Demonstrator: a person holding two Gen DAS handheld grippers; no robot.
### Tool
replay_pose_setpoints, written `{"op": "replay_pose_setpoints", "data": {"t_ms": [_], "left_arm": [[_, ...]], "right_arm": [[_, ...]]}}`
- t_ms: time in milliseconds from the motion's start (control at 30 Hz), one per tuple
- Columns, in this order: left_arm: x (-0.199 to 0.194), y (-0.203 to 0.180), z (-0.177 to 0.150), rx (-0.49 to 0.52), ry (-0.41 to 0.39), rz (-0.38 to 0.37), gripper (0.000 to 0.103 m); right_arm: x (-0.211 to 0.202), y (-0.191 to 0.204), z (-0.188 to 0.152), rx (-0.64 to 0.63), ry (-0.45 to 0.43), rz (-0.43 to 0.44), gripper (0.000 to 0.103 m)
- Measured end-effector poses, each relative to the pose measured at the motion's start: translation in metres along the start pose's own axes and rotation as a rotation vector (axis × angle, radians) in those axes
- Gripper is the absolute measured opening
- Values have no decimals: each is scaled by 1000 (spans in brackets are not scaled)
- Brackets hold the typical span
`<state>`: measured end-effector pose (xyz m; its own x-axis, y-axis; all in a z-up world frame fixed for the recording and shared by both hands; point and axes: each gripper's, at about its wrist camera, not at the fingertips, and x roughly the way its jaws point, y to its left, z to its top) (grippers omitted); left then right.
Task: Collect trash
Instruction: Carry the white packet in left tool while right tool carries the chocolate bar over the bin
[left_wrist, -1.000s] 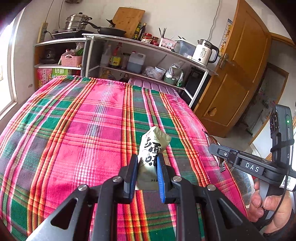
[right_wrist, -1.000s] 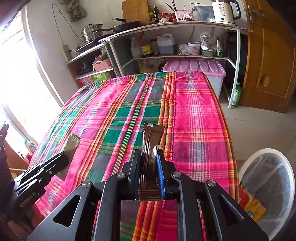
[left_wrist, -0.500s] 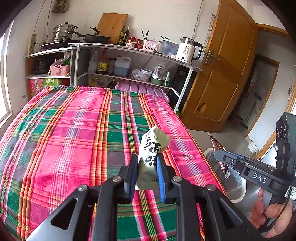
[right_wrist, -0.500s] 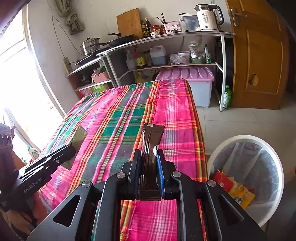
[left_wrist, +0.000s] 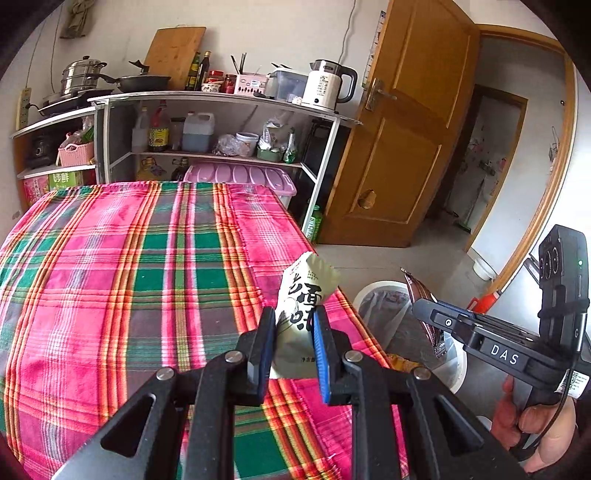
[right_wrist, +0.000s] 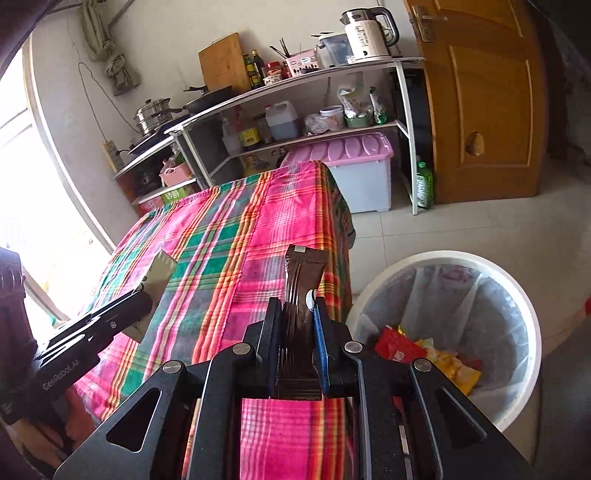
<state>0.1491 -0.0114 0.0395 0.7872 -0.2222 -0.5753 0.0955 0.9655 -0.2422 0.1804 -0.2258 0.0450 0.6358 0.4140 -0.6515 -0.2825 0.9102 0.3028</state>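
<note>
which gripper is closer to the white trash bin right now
Right. The right gripper, shut on the brown wrapper, is beside the bin; the left gripper, holding the pale packet, is over the table.

Pink-and-green plaid surface (left_wrist: 147, 258) against metal shelving (left_wrist: 221, 99) crowded with pots, bottles, a white kettle (left_wrist: 325, 88). Wooden door (left_wrist: 406, 140) ajar at right. Pale tiled floor (right_wrist: 461, 229). Bright window (right_wrist: 22, 155) at left.

Left gripper (left_wrist: 293, 343): black arms, blue pads, silver screws; "GenRobot.AI" in white on its side.
Right gripper (right_wrist: 297, 345): same black build, "DAS" lettering, green light, black cable.
Right hand (left_wrist: 535, 424): bare skin.
</note>
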Motion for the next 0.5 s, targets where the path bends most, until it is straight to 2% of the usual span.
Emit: {"op": "replay_pose_setpoints", "data": {"t_ms": [500], "left_arm": [[62, -82, 8, 79, 80, -135, 21]], "right_arm": [[-14, -89, -11, 146, -12, -91, 17]]}}
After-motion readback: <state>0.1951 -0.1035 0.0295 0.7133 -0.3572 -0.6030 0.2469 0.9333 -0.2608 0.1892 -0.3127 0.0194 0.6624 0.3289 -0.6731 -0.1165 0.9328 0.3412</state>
